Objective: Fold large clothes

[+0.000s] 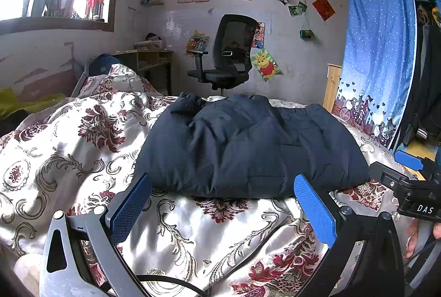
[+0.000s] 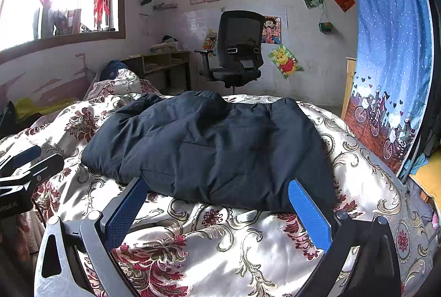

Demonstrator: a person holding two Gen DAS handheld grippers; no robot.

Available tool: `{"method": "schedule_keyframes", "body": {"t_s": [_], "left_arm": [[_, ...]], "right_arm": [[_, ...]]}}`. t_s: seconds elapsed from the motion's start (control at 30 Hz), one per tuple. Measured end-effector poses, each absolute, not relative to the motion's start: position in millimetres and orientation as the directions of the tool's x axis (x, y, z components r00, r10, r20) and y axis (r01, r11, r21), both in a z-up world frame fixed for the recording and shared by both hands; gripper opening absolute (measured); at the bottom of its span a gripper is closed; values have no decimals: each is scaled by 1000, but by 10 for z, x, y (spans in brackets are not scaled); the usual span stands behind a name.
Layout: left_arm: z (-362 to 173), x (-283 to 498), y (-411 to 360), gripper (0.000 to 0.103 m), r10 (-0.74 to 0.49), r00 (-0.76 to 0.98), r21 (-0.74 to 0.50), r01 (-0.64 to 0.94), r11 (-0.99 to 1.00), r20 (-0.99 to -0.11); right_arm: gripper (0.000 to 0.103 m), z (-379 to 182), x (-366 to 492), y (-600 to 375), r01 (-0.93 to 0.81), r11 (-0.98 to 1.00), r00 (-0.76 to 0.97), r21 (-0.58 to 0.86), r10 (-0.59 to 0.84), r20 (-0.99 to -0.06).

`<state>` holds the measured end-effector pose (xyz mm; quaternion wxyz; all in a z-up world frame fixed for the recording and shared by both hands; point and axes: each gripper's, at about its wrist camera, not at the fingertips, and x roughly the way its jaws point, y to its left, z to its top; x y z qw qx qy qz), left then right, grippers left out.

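A dark navy padded jacket [image 1: 248,148] lies bunched in a folded heap on a bed with a floral satin quilt [image 1: 82,159]. My left gripper [image 1: 223,206] is open and empty, its blue pads just short of the jacket's near edge. My right gripper [image 2: 217,208] is open and empty too, its pads at the near hem of the jacket [image 2: 215,145]. The right gripper's body also shows at the right edge of the left wrist view [image 1: 408,181]; the left gripper's body shows at the left edge of the right wrist view [image 2: 24,173].
A black office chair [image 1: 226,54] stands beyond the bed by the wall. A wooden shelf desk [image 1: 151,59] is at the back left. A blue patterned curtain [image 1: 380,48] hangs at the right. A pillow [image 1: 118,79] lies at the head of the bed.
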<state>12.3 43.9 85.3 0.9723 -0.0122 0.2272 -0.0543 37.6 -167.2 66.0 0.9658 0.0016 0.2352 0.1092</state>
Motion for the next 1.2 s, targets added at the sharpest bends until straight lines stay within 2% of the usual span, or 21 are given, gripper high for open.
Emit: {"method": "schedule_keyframes", "body": {"t_s": [1.2], "left_arm": [[772,164,508,101,-78,885,10,93,996,-458]], "right_arm": [[103,610,368,-1650,-211,976,860,55,212,-464]]}}
